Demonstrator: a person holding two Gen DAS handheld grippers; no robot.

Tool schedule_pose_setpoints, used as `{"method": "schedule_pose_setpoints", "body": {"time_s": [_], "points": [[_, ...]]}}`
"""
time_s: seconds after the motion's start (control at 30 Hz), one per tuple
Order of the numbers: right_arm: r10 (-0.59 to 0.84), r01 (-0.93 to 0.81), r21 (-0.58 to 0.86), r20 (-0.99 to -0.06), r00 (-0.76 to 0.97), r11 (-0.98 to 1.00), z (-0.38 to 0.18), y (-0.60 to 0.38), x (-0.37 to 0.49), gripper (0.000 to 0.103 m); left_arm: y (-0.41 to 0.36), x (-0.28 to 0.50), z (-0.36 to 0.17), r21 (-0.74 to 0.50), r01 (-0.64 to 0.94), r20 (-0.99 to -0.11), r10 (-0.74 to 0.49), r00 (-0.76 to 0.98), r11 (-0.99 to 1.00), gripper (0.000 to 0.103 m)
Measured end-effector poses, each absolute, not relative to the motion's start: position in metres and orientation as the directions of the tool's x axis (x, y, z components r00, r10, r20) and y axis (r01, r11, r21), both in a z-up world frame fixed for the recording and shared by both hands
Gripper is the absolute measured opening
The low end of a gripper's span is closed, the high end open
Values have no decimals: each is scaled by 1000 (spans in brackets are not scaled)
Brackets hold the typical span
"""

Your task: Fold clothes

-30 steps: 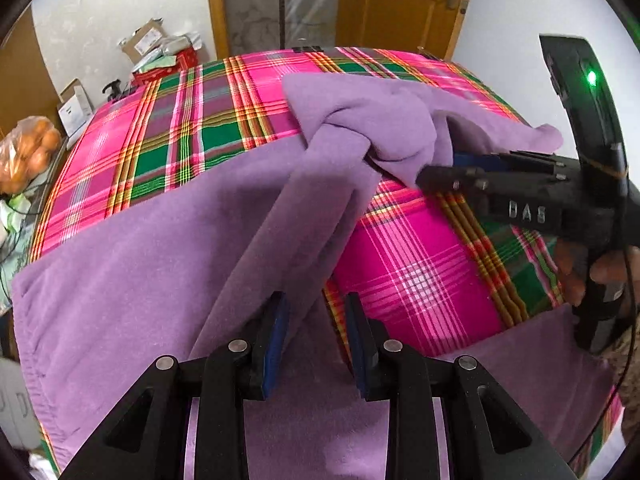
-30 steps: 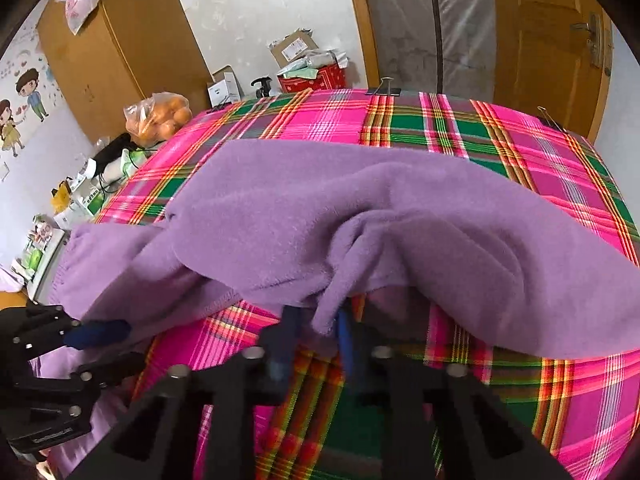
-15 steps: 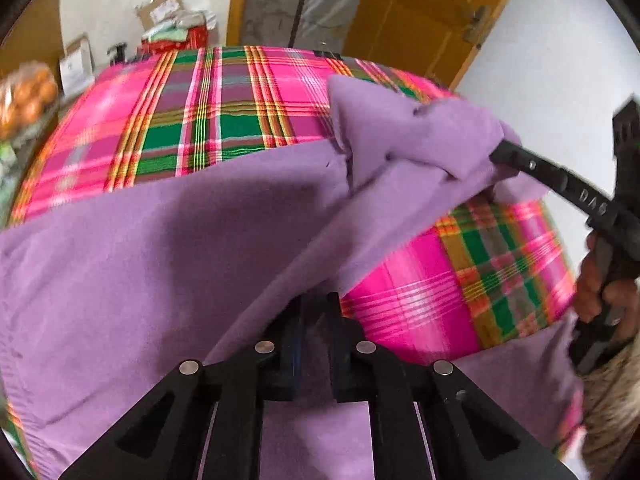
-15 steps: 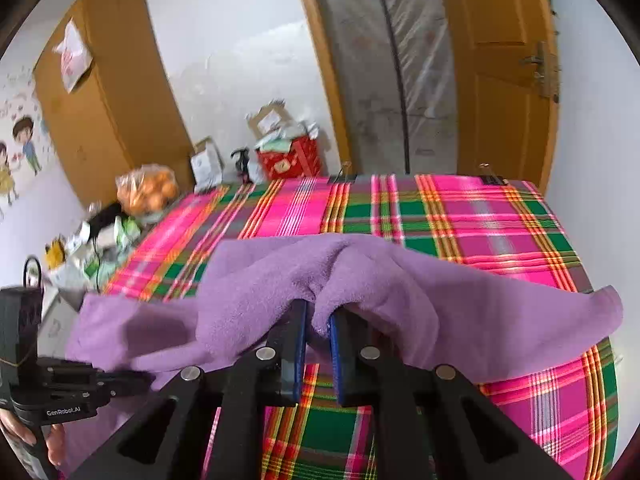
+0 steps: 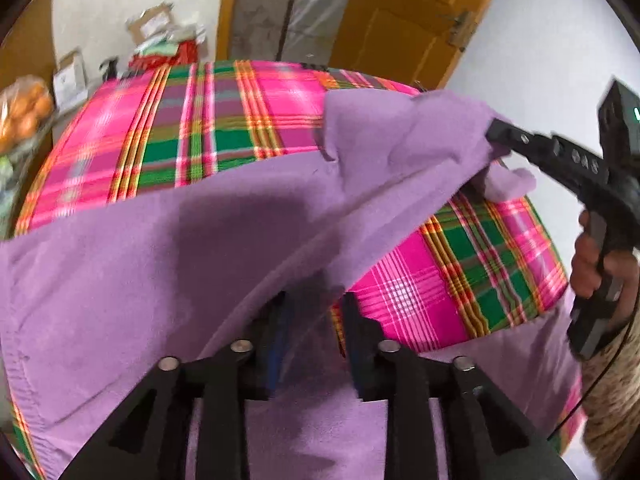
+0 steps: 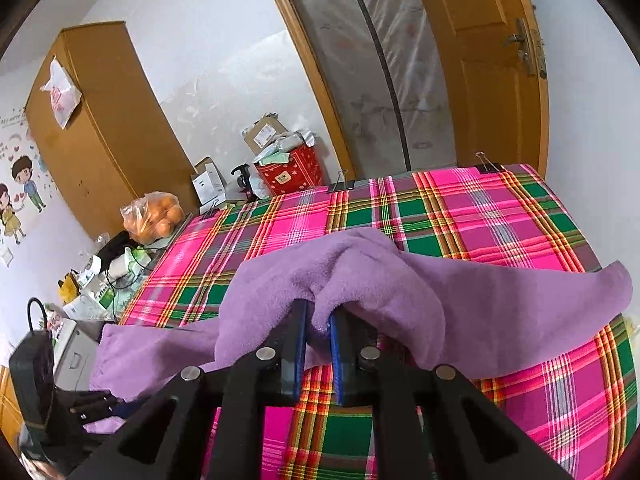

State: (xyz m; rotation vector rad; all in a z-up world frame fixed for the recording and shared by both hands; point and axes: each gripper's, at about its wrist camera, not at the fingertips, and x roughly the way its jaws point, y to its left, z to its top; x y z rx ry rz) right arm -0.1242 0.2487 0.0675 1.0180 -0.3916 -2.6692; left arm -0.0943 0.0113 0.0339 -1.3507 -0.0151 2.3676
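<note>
The soft purple fleece garment (image 6: 400, 300) is pinched in the right gripper (image 6: 318, 328) and lifted over the pink and green checked cloth (image 6: 460, 216). Toward 9 o'clock, an edge is clamped by the left gripper (image 5: 312, 320). It is light and floppy, so edges are best held.

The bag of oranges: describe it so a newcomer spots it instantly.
Find the tall wooden wardrobe left of the plaid-covered table. At its foot sits the bag of oranges, clear plastic, the only round orange fruit among white boxes.
</note>
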Motion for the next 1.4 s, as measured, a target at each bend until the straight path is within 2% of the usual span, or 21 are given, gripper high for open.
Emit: {"method": "schedule_pose_setpoints", "body": {"time_s": [0.17, 0.4, 0.43, 0.6, 0.83, 1.17, 1.4], "points": [[-318, 138, 324, -607, -729, -936, 69, 245, -127, 11, 21, -98, 29, -163, -355, -838, 319, -442, -921, 33], [-280, 106, 293, -655, -702, -950, 46, 244, -146, 11, -9, -120, 25, -379, -248, -793, 451, -410, -892, 32], [-266, 96, 281, -664, -699, -955, 41, 243, -149, 12, -14, -124, 22, -397, -220, -793, 454, -406, -891, 29], [-224, 63, 244, -719, -658, -968, 24, 241, -155, 13, -27, -134, 12, -455, -168, -785, 483, -389, -875, 29], [-216, 109, 194, -709, -671, -975, 32, 226, -122, 13, -41, -143, 4, -561, -96, -747, 553, -369, -822, 29], [-427, 367, 269, -772, -471, -891, 7, 139, -95, 13, -49, -142, 3, -644, -33, -705, 610, -363, -764, 29], [-492, 445, 314, -786, -374, -839, -8, 95, -90, 13, -54, -140, 5, -652, -34, -693, 614, -377, -757, 29]]}}
